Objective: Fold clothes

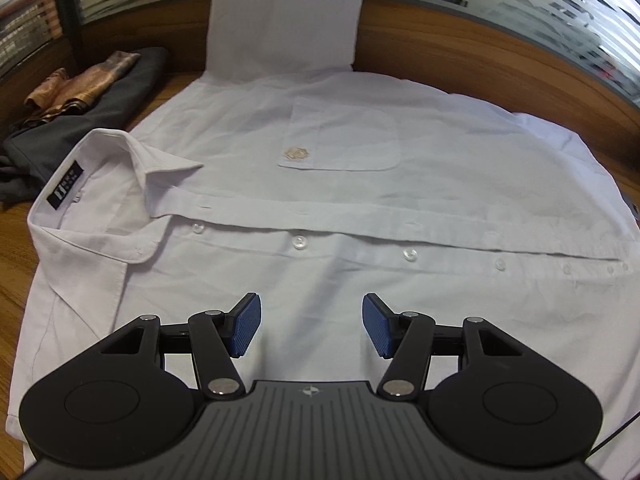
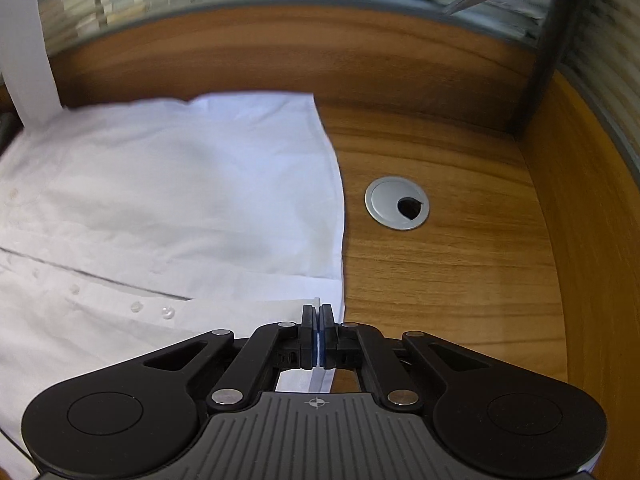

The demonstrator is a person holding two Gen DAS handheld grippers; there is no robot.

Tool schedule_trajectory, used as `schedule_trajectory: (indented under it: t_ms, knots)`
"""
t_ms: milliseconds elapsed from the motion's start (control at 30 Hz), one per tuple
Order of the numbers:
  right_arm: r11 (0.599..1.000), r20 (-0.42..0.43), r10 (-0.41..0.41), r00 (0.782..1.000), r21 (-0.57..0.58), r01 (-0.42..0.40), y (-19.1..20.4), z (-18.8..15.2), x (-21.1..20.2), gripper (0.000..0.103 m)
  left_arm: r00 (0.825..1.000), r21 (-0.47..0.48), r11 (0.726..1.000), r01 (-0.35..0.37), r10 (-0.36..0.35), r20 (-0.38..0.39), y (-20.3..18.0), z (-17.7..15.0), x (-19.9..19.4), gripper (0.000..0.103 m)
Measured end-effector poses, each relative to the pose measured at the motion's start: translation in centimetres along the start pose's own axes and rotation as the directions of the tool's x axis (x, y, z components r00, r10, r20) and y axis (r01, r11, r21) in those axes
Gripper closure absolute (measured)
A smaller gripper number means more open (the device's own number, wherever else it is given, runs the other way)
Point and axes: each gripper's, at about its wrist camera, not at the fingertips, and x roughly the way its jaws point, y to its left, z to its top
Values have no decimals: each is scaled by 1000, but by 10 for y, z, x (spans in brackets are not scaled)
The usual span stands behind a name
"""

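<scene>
A white button-up shirt [image 1: 360, 200] lies front up across the wooden desk [image 2: 440, 280]. Its collar [image 1: 120, 184] is at the left and its chest pocket [image 1: 344, 136] towards the back. One sleeve [image 1: 284, 16] runs up the back panel. My left gripper [image 1: 311, 320] hovers open over the near front panel, below the button row, with nothing between its blue pads [image 1: 246, 326]. In the right wrist view the shirt [image 2: 180, 184] ends at its hem on the right. My right gripper [image 2: 317, 312] is shut on that hem's near corner, and a thin edge of fabric shows between the jaws.
A dark garment [image 1: 120, 96] with a brown patterned scarf [image 1: 80, 88] on it lies at the back left. A round grey cable grommet [image 2: 397, 203] sits in the desk right of the hem. Wooden panels [image 2: 280, 48] and striped glass enclose the back and right.
</scene>
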Motion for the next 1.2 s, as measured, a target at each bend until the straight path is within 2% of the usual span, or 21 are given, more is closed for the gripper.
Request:
schedule_trajectory:
  t_ms: [133, 300, 367, 433, 567, 633, 767, 833, 900, 967, 1100, 1200]
  knots:
    - [999, -41, -23, 999, -32, 22, 6, -2, 20, 100, 997, -25, 998, -65, 66, 26, 15, 7, 0, 40]
    - [998, -65, -46, 997, -38, 43, 9, -9, 31, 98, 985, -26, 985, -171, 171, 22, 40, 15, 12, 40]
    - [999, -56, -46, 997, -29, 45, 11, -10, 25, 93, 980, -4, 980, -200, 200, 18, 48, 19, 20, 40]
    - [999, -47, -34, 998, -22, 33, 14, -13, 18, 81, 971, 27, 971, -238, 237, 16, 54, 22, 29, 40]
    - [1000, -43, 15, 999, -21, -16, 26, -21, 1, 78, 958, 71, 956, -285, 285, 15, 65, 29, 45, 40]
    - [999, -46, 46, 998, -23, -47, 34, -29, -6, 72, 951, 91, 947, -308, 310, -7, 70, 30, 55, 40]
    - [997, -62, 78, 995, -19, -79, 50, -44, -11, 71, 930, 116, 924, -364, 367, -3, 75, 29, 64, 39]
    - [996, -72, 89, 993, -11, -90, 56, -49, -10, 71, 928, 142, 917, -371, 373, 16, 74, 29, 65, 42]
    - [995, -84, 100, 991, -9, -101, 61, -53, -9, 71, 927, 170, 912, -374, 374, 35, 72, 30, 67, 55]
    - [995, -100, 92, 991, -17, -94, 64, -58, -5, 71, 924, 180, 906, -382, 380, 52, 70, 33, 70, 62]
    - [997, -129, 70, 989, -20, -74, 65, -66, 1, 72, 920, 169, 904, -392, 388, 57, 68, 40, 78, 63]
    - [998, -119, 63, 991, -21, -66, 65, -68, 1, 72, 914, 162, 900, -405, 398, 77, 69, 42, 84, 63]
